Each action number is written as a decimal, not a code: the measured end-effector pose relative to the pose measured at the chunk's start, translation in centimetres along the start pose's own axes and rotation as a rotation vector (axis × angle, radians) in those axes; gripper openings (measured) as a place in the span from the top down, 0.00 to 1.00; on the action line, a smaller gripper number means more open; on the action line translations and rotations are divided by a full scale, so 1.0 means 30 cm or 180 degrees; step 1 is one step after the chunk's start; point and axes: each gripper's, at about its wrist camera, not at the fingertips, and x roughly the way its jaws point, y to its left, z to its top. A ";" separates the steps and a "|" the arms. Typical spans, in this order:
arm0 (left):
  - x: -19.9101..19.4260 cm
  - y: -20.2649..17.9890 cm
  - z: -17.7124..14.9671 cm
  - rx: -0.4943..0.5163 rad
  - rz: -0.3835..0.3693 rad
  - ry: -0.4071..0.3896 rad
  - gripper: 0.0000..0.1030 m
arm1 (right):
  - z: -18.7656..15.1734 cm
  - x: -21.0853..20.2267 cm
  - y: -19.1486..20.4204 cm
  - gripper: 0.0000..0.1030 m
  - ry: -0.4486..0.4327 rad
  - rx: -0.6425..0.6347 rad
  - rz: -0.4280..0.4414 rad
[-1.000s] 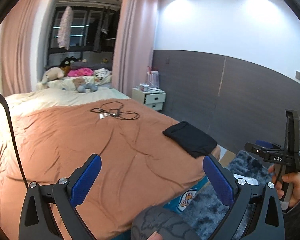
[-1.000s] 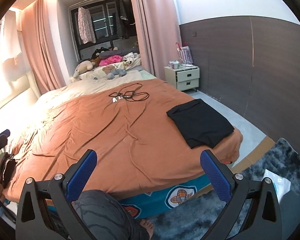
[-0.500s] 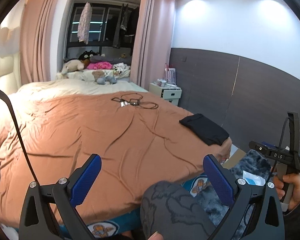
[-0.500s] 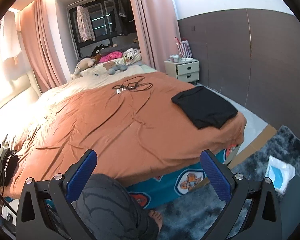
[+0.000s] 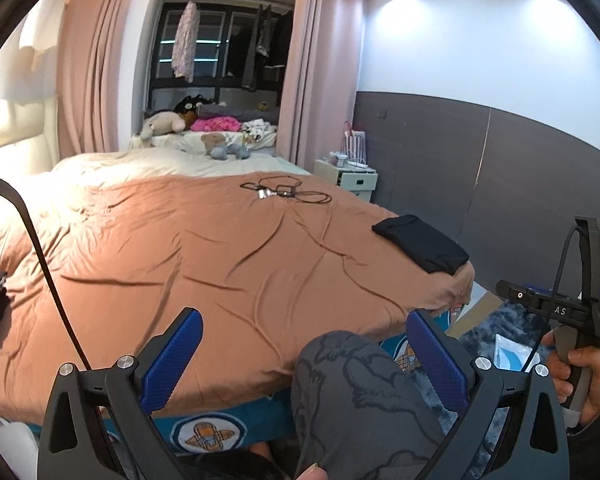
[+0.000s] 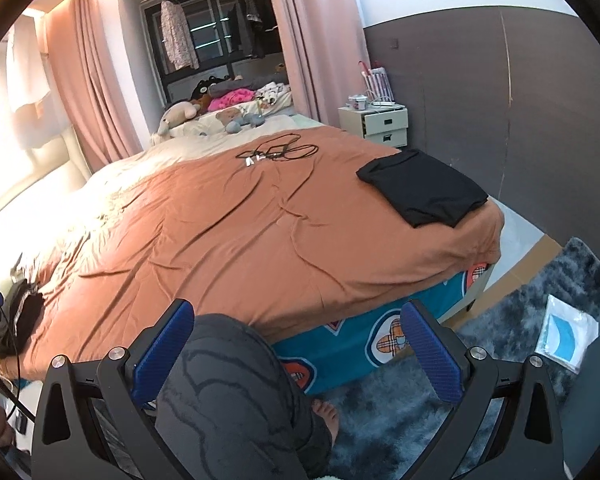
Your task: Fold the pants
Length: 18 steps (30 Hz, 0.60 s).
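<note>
Folded black pants point(image 5: 422, 243) point(image 6: 422, 187) lie flat at the near right corner of the orange bedspread point(image 5: 204, 256) point(image 6: 228, 232). My left gripper point(image 5: 306, 356) is open and empty, held off the foot of the bed, well short of the pants. My right gripper point(image 6: 296, 348) is also open and empty, over the person's knee point(image 6: 228, 384) beside the bed. In the left wrist view the right gripper's body and the hand point(image 5: 588, 372) holding it show at the right edge. A dark pile of clothes point(image 6: 18, 320) sits at the bed's left edge.
Black cables point(image 5: 286, 192) point(image 6: 278, 152) lie mid-bed toward the far side. Stuffed toys point(image 5: 204, 136) sit beyond the bed. A white nightstand point(image 6: 380, 124) stands by the dark wall. A grey shaggy rug point(image 6: 520, 320) with a plastic bag point(image 6: 566, 332) covers the floor at right.
Both grippers have drawn back and shifted left from the bed's corner; the pants now look farther off and more of the bed's left side shows. Jaws stay open.
</note>
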 end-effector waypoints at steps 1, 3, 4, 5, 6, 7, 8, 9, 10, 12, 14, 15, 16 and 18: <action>0.002 0.004 -0.007 -0.0007 0.0006 0.0019 0.00 | -0.009 0.000 0.008 0.00 0.0018 -0.0021 -0.0005; 0.006 0.015 -0.020 -0.0040 0.0022 0.0047 0.00 | -0.020 0.000 0.020 0.00 0.0050 -0.0056 -0.0006; 0.005 0.019 -0.025 -0.0051 0.0024 0.0054 0.00 | -0.025 -0.001 0.023 0.00 0.0061 -0.0072 -0.0020; 0.005 0.022 -0.029 -0.0056 0.0028 0.0065 0.00 | -0.028 -0.003 0.023 0.00 0.0062 -0.0077 -0.0029; 0.005 0.022 -0.033 -0.0051 0.0033 0.0072 0.01 | -0.027 -0.006 0.023 0.00 0.0061 -0.0068 -0.0029; 0.004 0.021 -0.034 -0.0041 0.0038 0.0075 0.00 | -0.030 -0.012 0.019 0.00 0.0049 -0.0055 -0.0020; 0.003 0.017 -0.038 -0.0029 0.0045 0.0070 0.00 | -0.028 -0.016 0.017 0.00 0.0037 -0.0063 -0.0017; 0.001 0.014 -0.039 -0.0020 0.0053 0.0063 0.00 | -0.027 -0.017 0.020 0.00 0.0032 -0.0083 -0.0023; 0.000 0.013 -0.038 -0.0018 0.0053 0.0059 0.00 | -0.025 -0.017 0.018 0.00 0.0032 -0.0111 -0.0043; 0.000 0.007 -0.042 -0.0013 0.0047 0.0060 0.00 | -0.022 -0.020 0.016 0.00 0.0046 -0.0127 -0.0034; 0.000 0.008 -0.044 -0.0007 0.0050 0.0065 0.00 | -0.023 -0.022 0.018 0.00 0.0032 -0.0142 -0.0029; 0.000 0.009 -0.045 -0.0007 0.0048 0.0068 0.00 | -0.024 -0.026 0.019 0.00 0.0014 -0.0147 -0.0039; 0.000 0.009 -0.045 -0.0006 0.0045 0.0071 0.00 | -0.029 -0.027 0.021 0.00 0.0004 -0.0148 -0.0047; 0.001 0.007 -0.045 0.0006 0.0044 0.0081 0.00 | -0.037 -0.031 0.017 0.00 0.0003 -0.0141 -0.0040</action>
